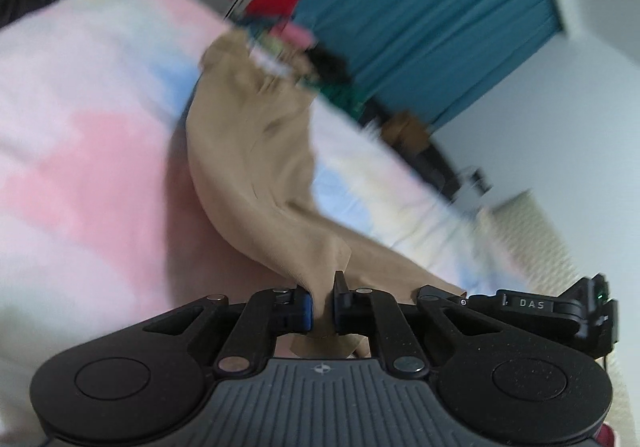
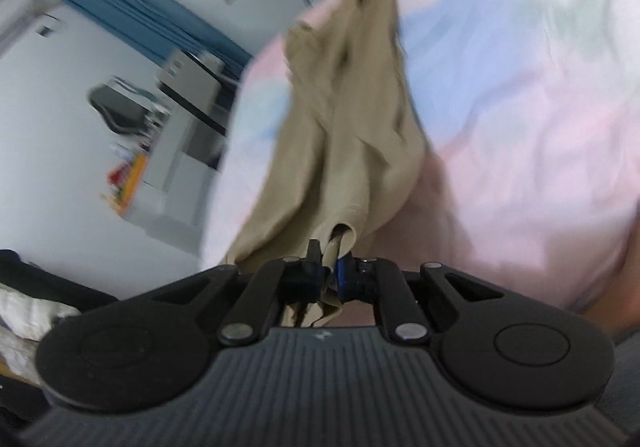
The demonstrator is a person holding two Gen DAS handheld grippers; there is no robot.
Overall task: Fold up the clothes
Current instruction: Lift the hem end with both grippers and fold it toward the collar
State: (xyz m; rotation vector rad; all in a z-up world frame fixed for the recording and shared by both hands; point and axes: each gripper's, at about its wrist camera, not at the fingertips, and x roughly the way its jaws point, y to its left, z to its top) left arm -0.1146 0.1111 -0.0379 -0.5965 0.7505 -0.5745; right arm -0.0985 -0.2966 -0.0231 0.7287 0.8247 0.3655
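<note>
Both tongs were clamped on the tan garment: the left gripper (image 1: 320, 307) pinched one edge and the right gripper (image 2: 329, 271) pinched a bunched edge. From each grip the tan garment (image 1: 256, 151) ran forward and away as one long, twisted band above the pastel bedcover (image 1: 88, 119). Neither arm looked nearer. Beyond stood a blue curtain (image 1: 432, 15) and blurred grey furniture (image 2: 180, 135), well apart.

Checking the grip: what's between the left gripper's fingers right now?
Tan garment cloth, bunched and pinched between the left gripper's closed fingers, as the left wrist view shows.
</note>
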